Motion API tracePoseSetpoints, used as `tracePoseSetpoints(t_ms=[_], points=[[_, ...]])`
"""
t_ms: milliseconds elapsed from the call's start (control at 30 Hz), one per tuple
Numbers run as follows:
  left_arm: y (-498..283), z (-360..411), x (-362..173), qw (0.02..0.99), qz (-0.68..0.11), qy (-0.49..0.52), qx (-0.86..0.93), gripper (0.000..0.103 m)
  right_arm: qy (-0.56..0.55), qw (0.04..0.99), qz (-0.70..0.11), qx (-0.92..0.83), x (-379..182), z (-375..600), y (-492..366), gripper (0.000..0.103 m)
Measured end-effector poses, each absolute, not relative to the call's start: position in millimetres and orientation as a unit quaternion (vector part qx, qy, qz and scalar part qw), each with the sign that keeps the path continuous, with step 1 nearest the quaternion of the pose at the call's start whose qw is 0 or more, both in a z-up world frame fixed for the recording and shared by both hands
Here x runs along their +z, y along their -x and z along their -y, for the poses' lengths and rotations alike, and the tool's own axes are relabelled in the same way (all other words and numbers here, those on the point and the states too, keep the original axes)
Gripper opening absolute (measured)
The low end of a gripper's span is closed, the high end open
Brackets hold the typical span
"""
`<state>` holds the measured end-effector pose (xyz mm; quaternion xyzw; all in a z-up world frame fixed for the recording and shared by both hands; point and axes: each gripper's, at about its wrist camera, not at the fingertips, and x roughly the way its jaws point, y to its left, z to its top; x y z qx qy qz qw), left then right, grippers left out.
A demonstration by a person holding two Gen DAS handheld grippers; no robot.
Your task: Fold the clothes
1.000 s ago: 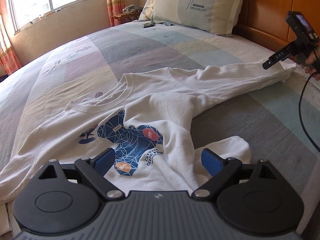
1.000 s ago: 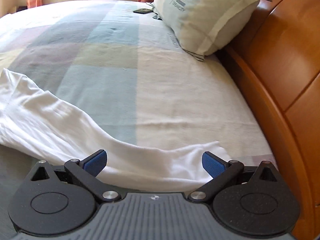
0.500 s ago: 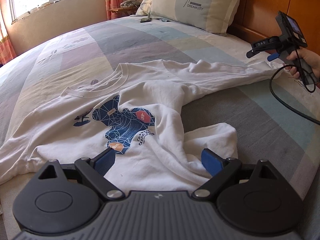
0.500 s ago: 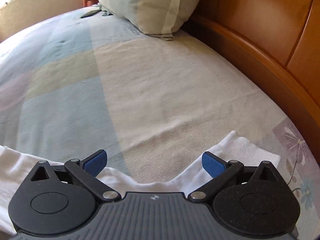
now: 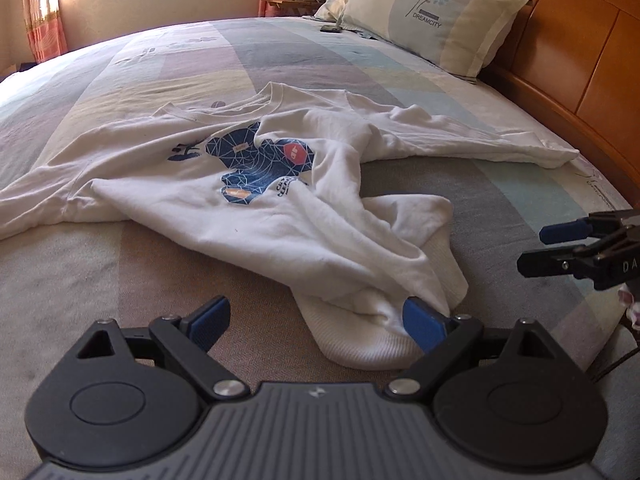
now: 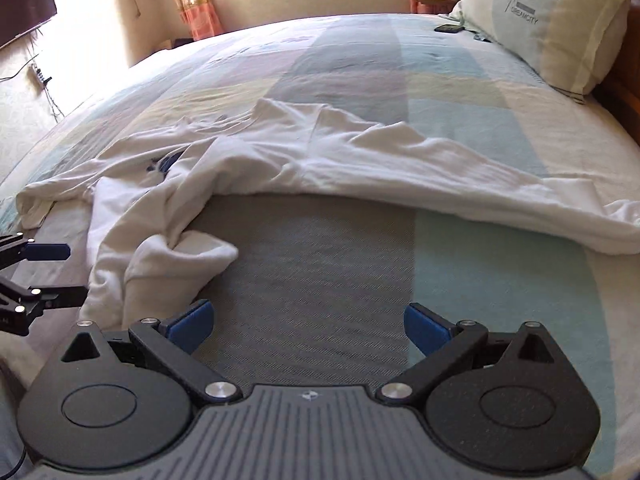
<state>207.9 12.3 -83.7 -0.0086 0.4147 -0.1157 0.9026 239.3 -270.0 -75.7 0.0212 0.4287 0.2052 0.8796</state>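
**White sweatshirt crumpled on the bed, both grippers spread**

The wide bed with a pastel patchwork cover [image 5: 168,256] fills both views; its far edge and foot are cut off. A wooden headboard [image 5: 580,52] runs along the right, partly hidden behind a pale printed pillow [image 5: 436,20].

The white long-sleeved sweatshirt with a blue geometric print [image 5: 256,160] lies bunched mid-bed, one sleeve stretched toward the headboard; folds cover part of the print, and its other sleeve runs out of the left wrist view.

The left gripper [image 5: 316,320] has its blue-padded fingers wide apart, the right pad touching the ribbed hem [image 5: 360,344].

The right gripper [image 6: 308,324] hovers over bare cover, fingers wide apart, holding nothing.

A small dark object [image 6: 448,29] near the pillow is too small to identify.
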Motion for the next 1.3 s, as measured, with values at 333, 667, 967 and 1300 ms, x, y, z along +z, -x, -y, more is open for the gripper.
tracePoseSetpoints(t_ms=[333,667,967,1300], points=[[-200,-67,-91,0.902,-0.425,0.024,-0.073,0.093,-0.116,0.875,-0.435,0.178,-109,263,-197,0.103],[-271,-215,-83,0.910,-0.406,-0.030,0.077,0.093,-0.131,0.876,-0.434,0.167,-110,266,-195,0.103],[-272,-274,-101,0.884,-0.425,-0.007,0.194,0.093,-0.064,0.881,-0.447,0.143,-109,245,-200,0.103],[-264,-321,-102,0.871,-0.413,0.014,0.268,0.095,0.002,0.885,-0.448,0.123,-113,227,-201,0.103]])
